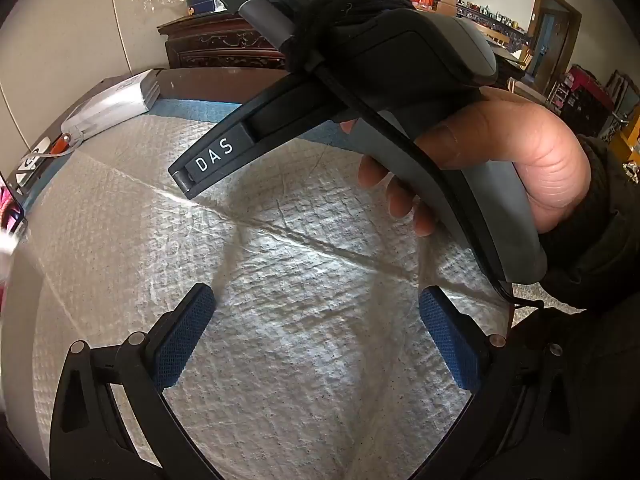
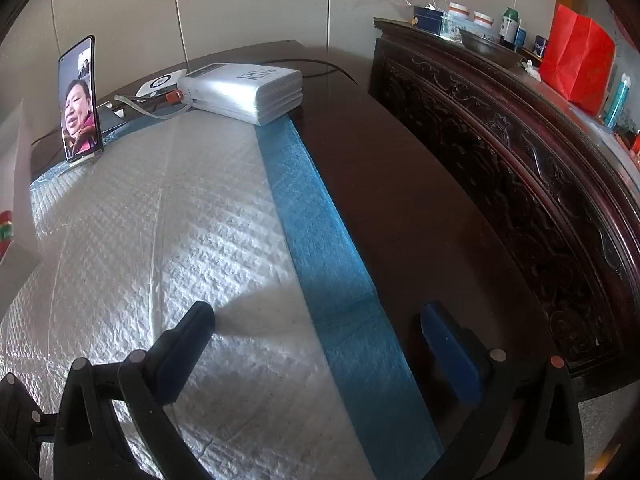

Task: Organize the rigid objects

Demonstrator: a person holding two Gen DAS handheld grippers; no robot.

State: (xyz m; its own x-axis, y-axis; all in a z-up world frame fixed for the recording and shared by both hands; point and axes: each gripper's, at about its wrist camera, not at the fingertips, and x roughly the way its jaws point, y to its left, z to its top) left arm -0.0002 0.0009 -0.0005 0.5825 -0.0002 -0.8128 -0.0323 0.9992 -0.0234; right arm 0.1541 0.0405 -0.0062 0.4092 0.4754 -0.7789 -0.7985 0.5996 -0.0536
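1. The left gripper tilts steeply down over the white quilted pad that covers the counter; its jaws stand wide apart with nothing but pad between the blue fingertips.
2. In the left wrist view the right gripper crosses the upper frame, a grey-and-black handle marked "DAS", sloping down to the left. The person's right hand wraps round the handle, thumb on the near side, fingertips curling under it, a dark sleeve at the wrist.
3. From its own camera the right gripper also points down, straddling the blue border of the pad: one finger over the white quilting, the other over the bare dark counter. Its jaws are spread fully and grip nothing.
4. A white power bank lies at the far edge of the pad, half on the blue border, well apart from both grippers. A phone stands upright at the pad's far left corner.
5. A carved dark wooden cabinet runs along the counter's right side.
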